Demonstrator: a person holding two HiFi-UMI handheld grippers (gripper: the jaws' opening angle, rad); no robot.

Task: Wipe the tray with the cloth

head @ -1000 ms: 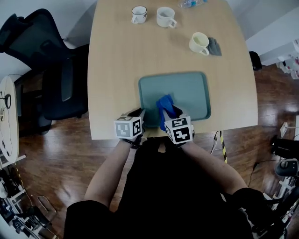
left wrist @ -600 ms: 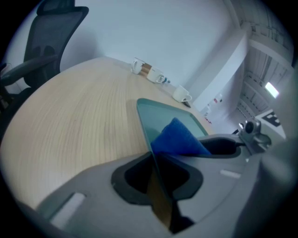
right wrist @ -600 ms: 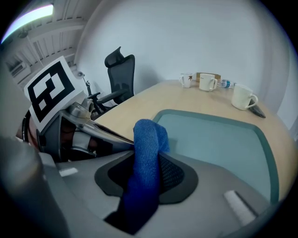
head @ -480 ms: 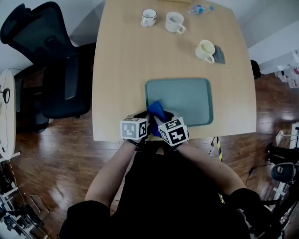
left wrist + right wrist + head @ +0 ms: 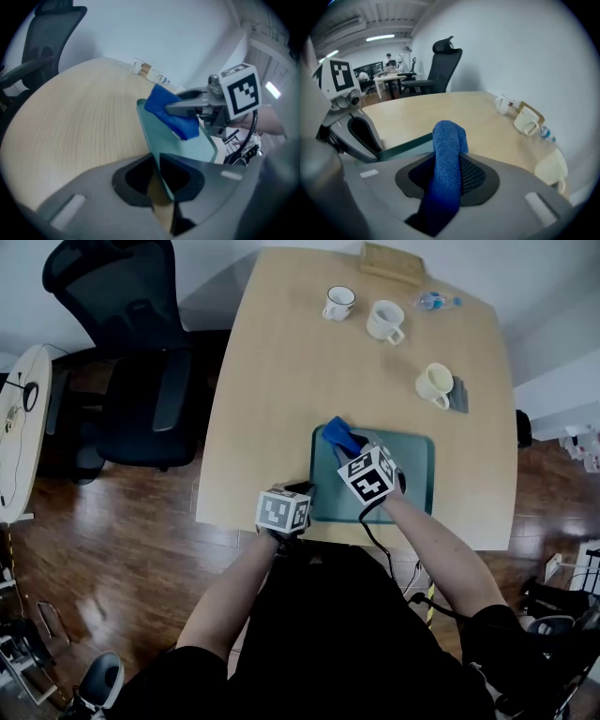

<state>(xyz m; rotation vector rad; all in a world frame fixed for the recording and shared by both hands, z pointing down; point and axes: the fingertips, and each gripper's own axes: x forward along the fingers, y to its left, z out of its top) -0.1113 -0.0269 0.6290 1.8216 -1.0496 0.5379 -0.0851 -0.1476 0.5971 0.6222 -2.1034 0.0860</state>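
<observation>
The teal tray point(image 5: 412, 486) lies near the table's front edge. My left gripper point(image 5: 302, 493) is shut on the rim at the tray's near left corner; in the left gripper view the thin rim point(image 5: 157, 161) stands clamped between the jaws. My right gripper point(image 5: 352, 450) is shut on the blue cloth point(image 5: 341, 436), which rests over the tray's far left corner. In the right gripper view the cloth point(image 5: 447, 157) fills the gap between the jaws, with the tray's edge point(image 5: 405, 144) just beyond it. The left gripper view shows the cloth point(image 5: 169, 111) hanging over the tray point(image 5: 180, 143).
Farther back on the table stand two white cups point(image 5: 338, 303) point(image 5: 385, 321), a cream cup point(image 5: 435, 384) beside a grey object point(image 5: 458, 395), a plastic bottle point(image 5: 433, 302) and a wooden board point(image 5: 390, 262). A black office chair point(image 5: 141, 362) stands at the table's left.
My right gripper has carried the cloth from the tray's near side over to its far left corner and rolled. The left gripper has stayed on the tray's near left rim.
</observation>
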